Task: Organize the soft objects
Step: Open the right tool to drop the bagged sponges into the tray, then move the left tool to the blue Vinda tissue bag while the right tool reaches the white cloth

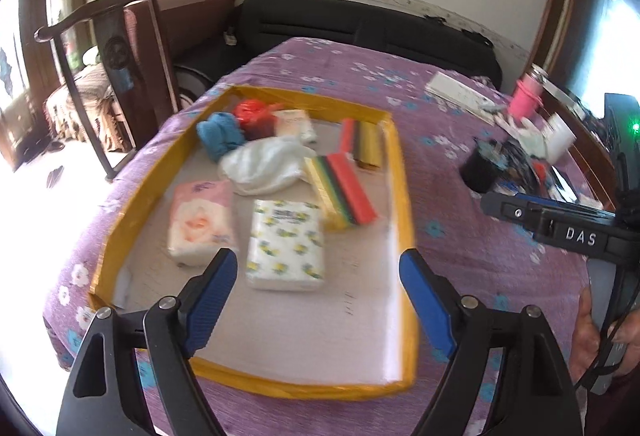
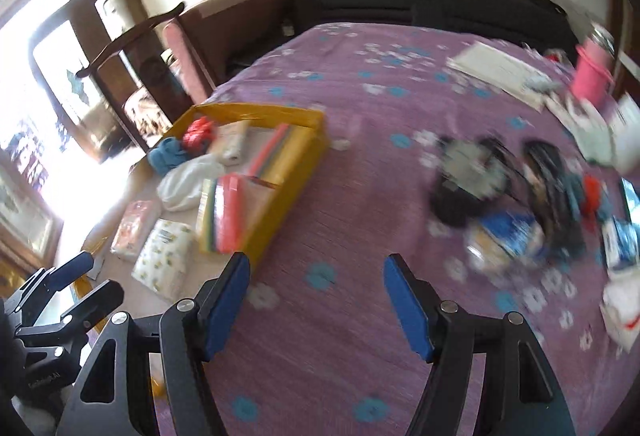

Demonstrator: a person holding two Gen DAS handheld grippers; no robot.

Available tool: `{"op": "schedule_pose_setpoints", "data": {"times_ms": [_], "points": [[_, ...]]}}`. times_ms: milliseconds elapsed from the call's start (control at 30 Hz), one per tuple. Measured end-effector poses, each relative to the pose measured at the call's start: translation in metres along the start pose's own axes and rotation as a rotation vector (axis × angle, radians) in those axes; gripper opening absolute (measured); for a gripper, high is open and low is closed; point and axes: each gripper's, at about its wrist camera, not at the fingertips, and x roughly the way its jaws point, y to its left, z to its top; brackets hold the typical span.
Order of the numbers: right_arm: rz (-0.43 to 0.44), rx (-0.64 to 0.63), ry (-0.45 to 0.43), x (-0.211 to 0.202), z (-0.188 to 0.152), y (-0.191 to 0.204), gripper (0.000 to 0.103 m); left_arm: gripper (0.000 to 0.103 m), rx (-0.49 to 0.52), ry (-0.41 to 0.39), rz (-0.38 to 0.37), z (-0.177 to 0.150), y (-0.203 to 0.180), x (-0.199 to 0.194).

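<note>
Left gripper (image 1: 318,290) above purple floral bedspread (image 1: 460,163)

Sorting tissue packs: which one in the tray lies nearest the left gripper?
The yellow-flowered pack, just beyond the open left gripper; the pink pack sits further left.

A shallow tray (image 1: 402,171) sits on the bed (image 1: 460,260), toward its left side. In the tray, two tissue packs (image 1: 286,248) lie side by side at the near end, a crumpled cloth (image 1: 264,163) behind them, sponge stacks (image 1: 344,191) to its right, and small bundles along the far wall. Clutter (image 2: 520,195) lies well apart to the tray's right.
</note>
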Motion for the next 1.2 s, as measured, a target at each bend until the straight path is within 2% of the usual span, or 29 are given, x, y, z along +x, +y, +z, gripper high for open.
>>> {"op": "schedule_pose_setpoints", "data": {"times_ms": [167, 367, 433, 500, 667, 767, 867, 933, 1067, 1133, 1200], "points": [[-0.040, 0.080, -0.045, -0.027, -0.019, -0.050, 0.075, 0.084, 0.044, 0.071, -0.091, -0.010, -0.037, 0.006], [-0.064, 0.230, -0.078, -0.051, -0.047, -0.120, 0.076, 0.085, 0.115, 0.142, -0.131, -0.030, -0.085, 0.022], [-0.058, 0.274, -0.086, -0.057, -0.055, -0.137, 0.076, 0.090, 0.156, 0.127, -0.083, -0.036, -0.100, 0.024], [-0.079, 0.298, -0.093, -0.062, -0.061, -0.152, 0.076, 0.092, 0.181, 0.123, -0.073, -0.038, -0.111, 0.026], [-0.091, 0.357, -0.104, -0.063, -0.065, -0.180, 0.076, 0.092, 0.175, 0.106, -0.099, -0.033, -0.113, 0.025], [-0.105, 0.390, -0.149, -0.069, -0.062, -0.195, 0.076, 0.092, 0.174, 0.030, -0.074, -0.026, -0.108, 0.014], [-0.131, 0.423, -0.230, -0.081, -0.058, -0.212, 0.076, 0.092, 0.168, -0.054, -0.103, -0.017, -0.103, -0.002], [-0.173, 0.449, -0.298, -0.091, -0.059, -0.227, 0.076, 0.092, 0.187, -0.084, -0.127, -0.011, -0.107, -0.009], [-0.222, 0.543, -0.395, -0.104, -0.070, -0.264, 0.080, 0.092, 0.250, -0.055, -0.174, 0.003, -0.127, -0.002], [-0.204, 0.629, -0.407, -0.104, -0.081, -0.287, 0.081, 0.092, 0.270, -0.019, -0.207, 0.013, -0.143, 0.009], [-0.139, 0.711, -0.408, -0.103, -0.089, -0.304, 0.081, 0.092, 0.306, 0.029, -0.241, 0.023, -0.169, 0.027]]}}
